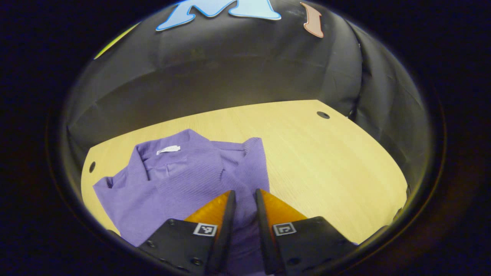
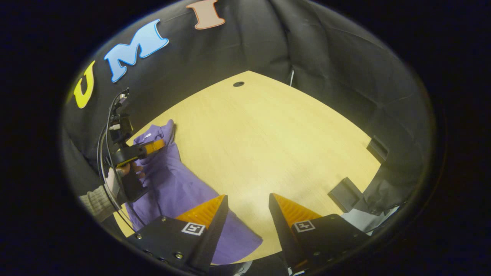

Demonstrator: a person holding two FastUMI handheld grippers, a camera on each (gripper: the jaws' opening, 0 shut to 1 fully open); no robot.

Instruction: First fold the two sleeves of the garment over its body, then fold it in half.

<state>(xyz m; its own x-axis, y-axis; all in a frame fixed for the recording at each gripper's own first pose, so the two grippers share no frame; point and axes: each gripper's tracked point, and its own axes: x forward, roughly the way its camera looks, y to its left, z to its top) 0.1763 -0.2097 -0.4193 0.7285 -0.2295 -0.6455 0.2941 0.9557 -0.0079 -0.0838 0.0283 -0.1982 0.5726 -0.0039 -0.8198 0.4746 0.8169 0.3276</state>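
Observation:
A purple knit garment [image 1: 180, 184] lies collar-up on the wooden table [image 1: 330, 172], its white neck label [image 1: 168, 150] at the far side. One sleeve [image 1: 253, 165] lies folded in along the garment's right edge. My left gripper [image 1: 245, 196] is low over the body with its jaws nearly together and purple cloth pinched between them. In the right gripper view, a hand [image 2: 115, 178] holds that left gripper [image 2: 155, 146] over the garment [image 2: 180, 188]. My right gripper [image 2: 247, 199] stands open at the garment's near corner, with bare table between its fingers.
The table has round holes near its corners [image 1: 323, 115] [image 1: 92, 166] [image 2: 238, 83]. Two black blocks [image 2: 345, 193] [image 2: 378, 149] sit at the table's right edge, against the booth wall. Bare wood stretches to the right of the garment.

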